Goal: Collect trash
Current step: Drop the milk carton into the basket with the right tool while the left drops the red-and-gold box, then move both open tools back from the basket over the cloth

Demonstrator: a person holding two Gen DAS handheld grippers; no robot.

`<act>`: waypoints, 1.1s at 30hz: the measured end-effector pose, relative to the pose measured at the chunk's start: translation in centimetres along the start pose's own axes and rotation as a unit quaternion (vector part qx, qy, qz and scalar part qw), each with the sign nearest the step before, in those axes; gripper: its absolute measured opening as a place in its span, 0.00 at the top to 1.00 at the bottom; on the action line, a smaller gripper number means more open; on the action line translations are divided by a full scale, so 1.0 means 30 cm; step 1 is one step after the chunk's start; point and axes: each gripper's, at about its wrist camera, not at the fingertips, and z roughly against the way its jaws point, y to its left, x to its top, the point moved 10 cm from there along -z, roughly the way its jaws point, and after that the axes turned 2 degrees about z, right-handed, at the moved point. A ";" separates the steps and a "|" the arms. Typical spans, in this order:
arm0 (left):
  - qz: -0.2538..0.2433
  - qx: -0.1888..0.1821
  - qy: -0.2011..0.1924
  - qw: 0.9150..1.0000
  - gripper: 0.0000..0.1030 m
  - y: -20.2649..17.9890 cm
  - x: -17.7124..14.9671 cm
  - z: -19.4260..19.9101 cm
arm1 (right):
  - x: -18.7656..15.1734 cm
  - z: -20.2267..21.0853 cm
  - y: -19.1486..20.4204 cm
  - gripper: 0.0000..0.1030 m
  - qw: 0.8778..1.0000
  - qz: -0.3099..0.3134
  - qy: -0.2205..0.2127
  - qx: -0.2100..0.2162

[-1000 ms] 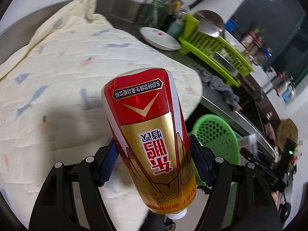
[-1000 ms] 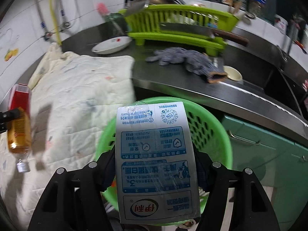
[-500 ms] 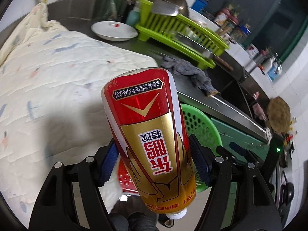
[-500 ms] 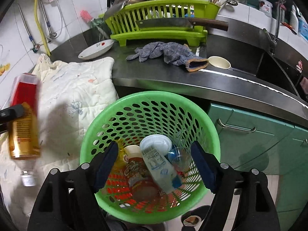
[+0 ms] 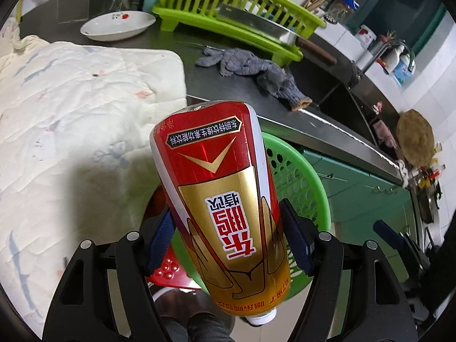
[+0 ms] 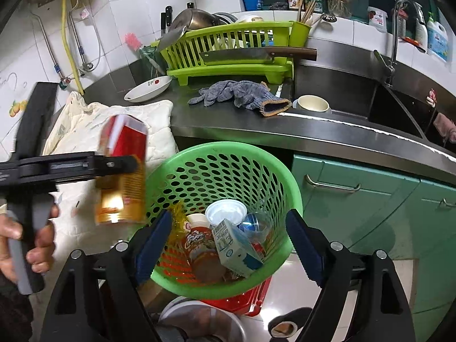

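Since the earlier frame, we see the milk carton [image 6: 238,246] gone from our right gripper [image 6: 228,245] into the green basket [image 6: 287,188]; that gripper's jaws are opening with nothing between them; our left gripper [image 5: 228,238] clamps the red-and-gold bottle [image 5: 219,196], cap toward the camera, base pointing away, just beside the basket's rim, above the quilt [image 5: 74,108].

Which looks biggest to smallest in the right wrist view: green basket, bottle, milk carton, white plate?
1. green basket
2. bottle, though it is blurred and nearer the camera, which inflates it
3. and 4. unsure: milk carton and white plate look alike, and the plate sits farther off.
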 end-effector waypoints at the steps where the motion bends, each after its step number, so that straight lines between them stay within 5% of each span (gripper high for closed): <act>1: 0.000 0.000 0.005 1.000 0.32 -0.007 -0.002 -0.016 | -0.004 0.001 0.000 0.23 1.000 -0.001 0.000 0.001; 13: -0.047 0.004 0.021 0.999 0.30 -0.083 -0.012 -0.115 | -0.032 0.002 0.006 0.23 1.000 -0.007 -0.004 -0.006; 18: -0.067 0.011 0.006 0.998 0.19 -0.088 -0.026 -0.090 | -0.060 0.005 0.024 0.23 1.000 -0.007 -0.003 -0.007; 33: -0.080 0.087 -0.074 0.990 0.12 0.104 -0.093 0.256 | -0.105 0.086 0.200 0.14 1.000 0.012 -0.025 0.001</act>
